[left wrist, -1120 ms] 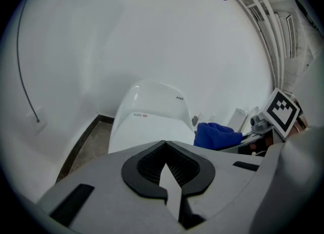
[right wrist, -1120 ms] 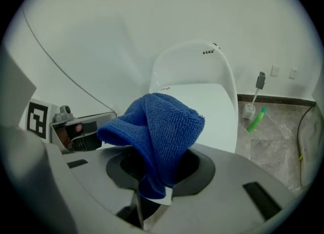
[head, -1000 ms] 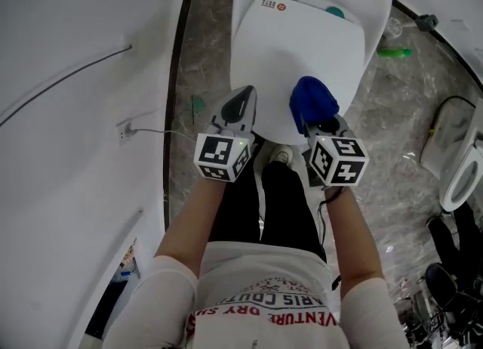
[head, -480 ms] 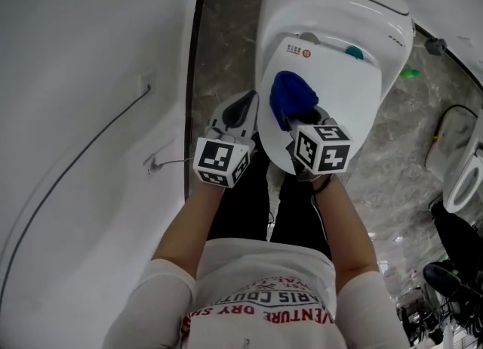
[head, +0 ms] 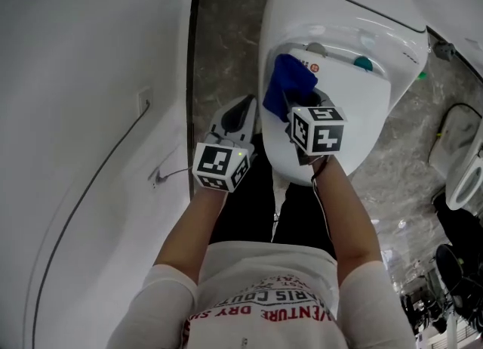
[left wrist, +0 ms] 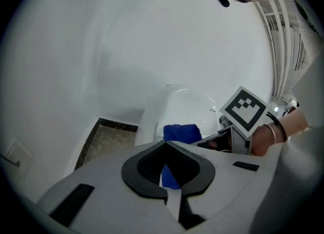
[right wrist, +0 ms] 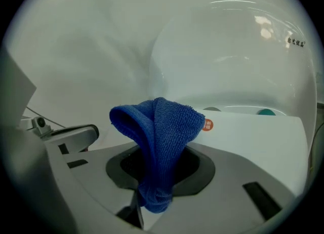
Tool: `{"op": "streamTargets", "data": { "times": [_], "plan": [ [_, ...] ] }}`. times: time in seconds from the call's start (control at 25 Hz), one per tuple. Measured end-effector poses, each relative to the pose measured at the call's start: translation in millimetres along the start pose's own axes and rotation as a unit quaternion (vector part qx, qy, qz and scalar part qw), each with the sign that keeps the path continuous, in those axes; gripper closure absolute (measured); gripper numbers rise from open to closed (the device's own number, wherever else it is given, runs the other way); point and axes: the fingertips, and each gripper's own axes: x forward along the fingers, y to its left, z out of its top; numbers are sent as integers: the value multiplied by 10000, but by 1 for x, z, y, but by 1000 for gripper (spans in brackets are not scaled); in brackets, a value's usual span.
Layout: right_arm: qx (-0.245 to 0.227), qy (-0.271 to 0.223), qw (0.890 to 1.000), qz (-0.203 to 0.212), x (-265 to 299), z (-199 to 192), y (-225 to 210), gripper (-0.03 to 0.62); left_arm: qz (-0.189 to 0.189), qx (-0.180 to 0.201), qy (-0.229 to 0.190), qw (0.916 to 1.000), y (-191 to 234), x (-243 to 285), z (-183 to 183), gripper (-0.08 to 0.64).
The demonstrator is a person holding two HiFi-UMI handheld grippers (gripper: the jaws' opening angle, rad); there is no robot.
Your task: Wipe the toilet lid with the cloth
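Head view: the right gripper (head: pixel 293 106) holds the blue cloth (head: pixel 285 81) over the back left part of the white toilet lid (head: pixel 355 113), near its hinge edge; the left gripper (head: pixel 241 113) hangs just beside the lid's left edge, off it. Left gripper view: its jaws are together, nothing between them. Right gripper view: jaws clamped on the cloth, which bunches upward above the lid

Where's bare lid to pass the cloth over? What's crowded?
Free: lid right of the right hand-held gripper, out to its rim and below the teal button. Crowded: upper left, cloth beside the red sticker; the left hand-held gripper flanks the lid's left edge.
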Motion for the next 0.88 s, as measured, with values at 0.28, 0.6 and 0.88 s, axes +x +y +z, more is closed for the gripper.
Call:
{"op": "streamTargets", "data": {
  "times": [0.28,0.6,0.88],
  "plan": [
    [-97,-52,9997,-212,2,3,-21,491,-204,26,120,9997,-15,13,-6,554],
    [22,-256,9993,-254,-20,-1,-49,491,-237,90,18,9997,-52,21,-7,554],
    [-263,-299,9987,-325,-49,-9,-93,491,-43,-292,-305,9991,-92,25,-4,554]
  ]
}}
